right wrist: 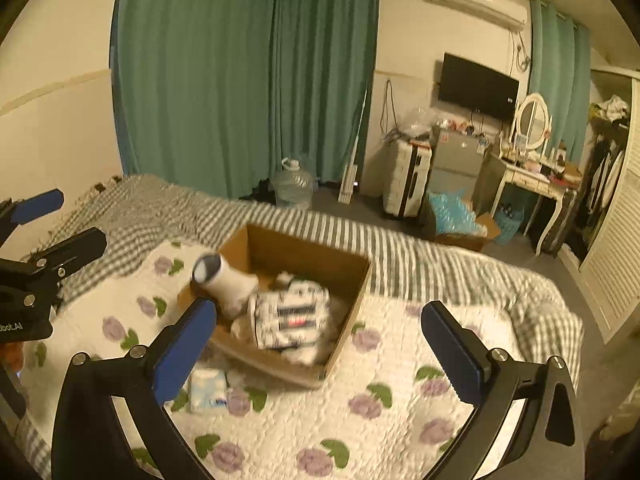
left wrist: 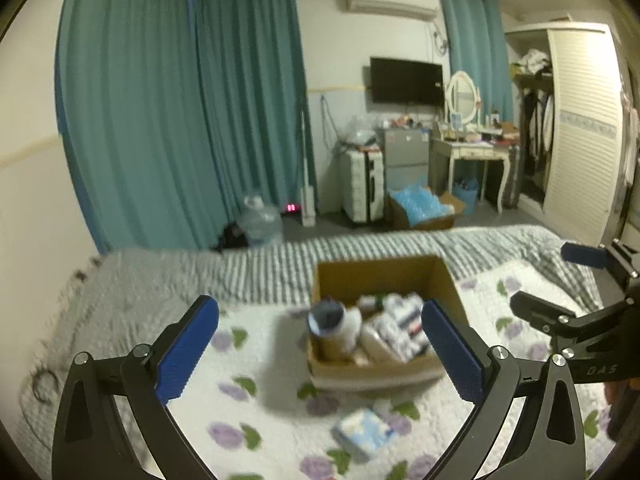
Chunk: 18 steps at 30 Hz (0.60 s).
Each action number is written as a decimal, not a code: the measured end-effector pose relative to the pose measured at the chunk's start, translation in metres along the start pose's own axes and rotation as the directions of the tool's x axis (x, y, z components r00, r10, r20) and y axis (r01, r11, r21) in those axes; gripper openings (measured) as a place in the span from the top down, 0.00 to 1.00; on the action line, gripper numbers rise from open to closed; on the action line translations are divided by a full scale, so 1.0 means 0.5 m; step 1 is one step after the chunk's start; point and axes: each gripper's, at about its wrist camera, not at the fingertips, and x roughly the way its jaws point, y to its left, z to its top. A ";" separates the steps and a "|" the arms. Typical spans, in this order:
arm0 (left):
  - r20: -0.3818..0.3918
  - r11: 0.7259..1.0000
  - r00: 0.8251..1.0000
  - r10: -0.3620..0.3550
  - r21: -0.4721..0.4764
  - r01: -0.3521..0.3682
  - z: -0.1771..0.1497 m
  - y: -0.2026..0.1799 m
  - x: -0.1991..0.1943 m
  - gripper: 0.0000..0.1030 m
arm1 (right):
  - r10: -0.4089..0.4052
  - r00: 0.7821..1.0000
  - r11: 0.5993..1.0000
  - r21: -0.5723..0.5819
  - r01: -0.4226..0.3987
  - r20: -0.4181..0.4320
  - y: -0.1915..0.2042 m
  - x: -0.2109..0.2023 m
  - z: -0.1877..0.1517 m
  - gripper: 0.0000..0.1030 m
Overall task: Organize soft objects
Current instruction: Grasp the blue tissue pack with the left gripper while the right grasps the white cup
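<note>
An open cardboard box [left wrist: 436,276] [right wrist: 352,280] sits on the flowered white quilt [left wrist: 264,420] [right wrist: 360,432]. It holds a white rolled item with a dark end [left wrist: 332,320] [right wrist: 224,280] and several black-and-white tissue packs [left wrist: 400,324] [right wrist: 292,316]. A small blue-white tissue pack [left wrist: 364,432] [right wrist: 208,390] lies on the quilt in front of the box. My left gripper [left wrist: 320,350] is open and empty above the quilt, facing the box. My right gripper [right wrist: 320,350] is open and empty, to the right of the left one; it also shows in the left wrist view [left wrist: 560,280].
The bed has a grey striped blanket [left wrist: 280,268] [right wrist: 400,248] behind the box. Beyond the bed are teal curtains [left wrist: 160,120], a water jug [left wrist: 260,220], a suitcase [left wrist: 364,184], a floor box with blue bags [left wrist: 424,208], a dressing table [left wrist: 476,156] and a wardrobe [left wrist: 580,120].
</note>
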 end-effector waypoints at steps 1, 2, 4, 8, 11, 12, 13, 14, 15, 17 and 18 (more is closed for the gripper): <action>-0.013 1.000 1.000 -0.009 -0.010 0.009 -0.015 -0.001 0.007 0.00 | 0.001 1.000 1.000 0.000 -0.001 -0.012 0.002 0.014 -0.018 0.00; -0.032 0.999 0.999 -0.028 -0.016 0.027 -0.034 -0.007 0.026 0.00 | 0.003 1.000 1.000 0.001 -0.003 -0.023 0.003 0.027 -0.032 0.00; -0.070 1.000 0.997 -0.016 -0.021 0.014 -0.063 -0.016 0.049 0.00 | 0.007 0.999 1.000 0.007 -0.007 -0.053 0.004 0.062 -0.065 0.00; -0.139 1.000 0.990 0.005 -0.020 -0.008 -0.123 -0.040 0.126 0.00 | -0.005 0.996 1.000 0.005 0.005 -0.088 0.006 0.118 -0.111 0.00; -0.193 0.999 0.981 0.003 -0.036 -0.010 -0.164 -0.049 0.166 0.00 | -0.003 0.992 1.000 0.011 0.005 -0.125 0.006 0.167 -0.144 0.00; -0.215 0.999 0.977 -0.003 -0.046 -0.007 -0.181 -0.050 0.181 0.00 | -0.003 0.991 1.000 0.019 0.005 -0.133 0.003 0.184 -0.155 0.00; -0.231 0.998 0.973 -0.003 -0.055 -0.010 -0.193 -0.052 0.193 0.00 | -0.002 0.991 1.000 0.026 0.006 -0.137 0.001 0.194 -0.162 0.00; -0.249 0.998 0.969 0.000 -0.061 -0.016 -0.208 -0.054 0.208 0.00 | 0.000 0.990 0.999 0.034 0.005 -0.141 -0.001 0.203 -0.170 0.00; -0.269 0.998 0.963 0.004 -0.064 -0.022 -0.223 -0.057 0.223 0.00 | 0.001 0.989 0.999 0.048 0.006 -0.147 -0.005 0.217 -0.182 0.00; -0.303 0.998 0.953 0.011 -0.057 -0.029 -0.250 -0.064 0.246 0.00 | 0.002 0.990 0.998 0.069 0.008 -0.142 -0.010 0.227 -0.200 0.00; -0.322 0.999 0.947 0.008 -0.046 -0.024 -0.265 -0.071 0.259 0.00 | 0.002 0.989 0.997 0.080 0.009 -0.146 -0.015 0.236 -0.213 0.00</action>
